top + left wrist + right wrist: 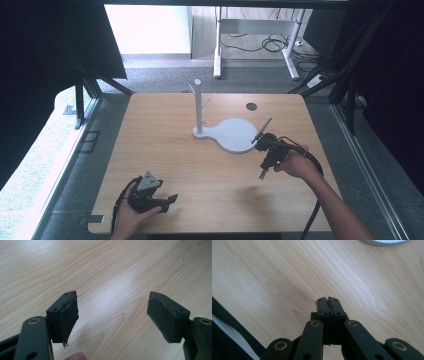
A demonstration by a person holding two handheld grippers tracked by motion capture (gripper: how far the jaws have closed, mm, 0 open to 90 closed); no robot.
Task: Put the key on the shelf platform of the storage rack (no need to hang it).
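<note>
One wooden table (165, 150) carries a white stand (227, 131) at its centre; just beside its round base hovers the right gripper (261, 175), jaws clenched on nothing, while the left gripper (172, 200) rests released near the front edge.

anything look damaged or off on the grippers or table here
Yes: the black pads of the left gripper look worn, with torn edges and a frayed bit hanging at the bottom. On the light wooden table nothing looks spilled or askew.
</note>
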